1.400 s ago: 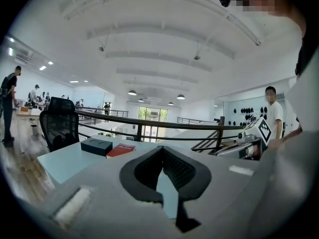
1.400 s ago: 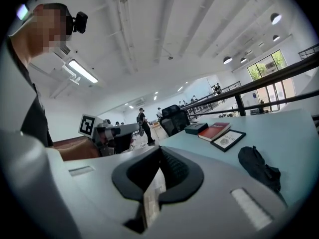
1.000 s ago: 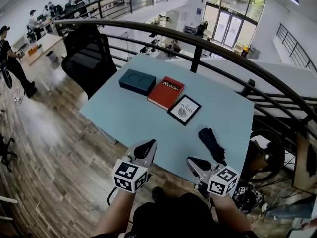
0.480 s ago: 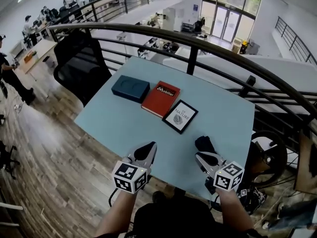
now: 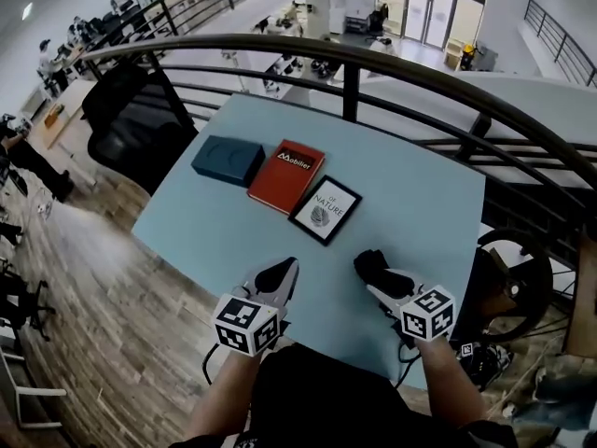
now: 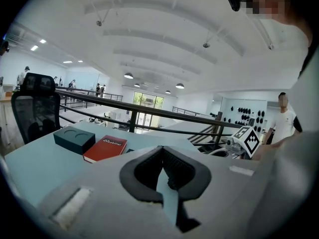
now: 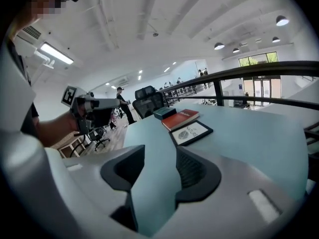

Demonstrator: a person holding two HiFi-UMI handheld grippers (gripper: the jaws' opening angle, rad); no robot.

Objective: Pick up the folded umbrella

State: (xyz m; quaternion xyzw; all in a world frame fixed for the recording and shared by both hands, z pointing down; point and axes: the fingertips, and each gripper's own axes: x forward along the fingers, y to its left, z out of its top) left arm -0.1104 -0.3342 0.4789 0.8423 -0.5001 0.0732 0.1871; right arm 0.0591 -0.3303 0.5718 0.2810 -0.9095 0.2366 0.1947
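Note:
The folded black umbrella (image 5: 367,261) lies near the front right of the light blue table (image 5: 420,213). Only its far end shows, because my right gripper (image 5: 381,284) is over the rest. That gripper's jaws are opening. In the right gripper view (image 7: 159,156) only bare tabletop shows between them, and the umbrella is out of that view. My left gripper (image 5: 283,271) hovers over the table's front edge, well left of the umbrella. Its pads (image 6: 175,169) meet at the tips with nothing in them.
A dark teal box (image 5: 227,160), a red book (image 5: 286,175) and a black-framed book (image 5: 325,210) lie in a row at mid-table. A black railing (image 5: 373,63) runs behind the table. An office chair (image 5: 131,119) stands at the left, a wheel (image 5: 508,287) at the right.
Both grippers have moved forward over the table's front edge. The right one now covers most of the umbrella, which lay in full view a second ago.

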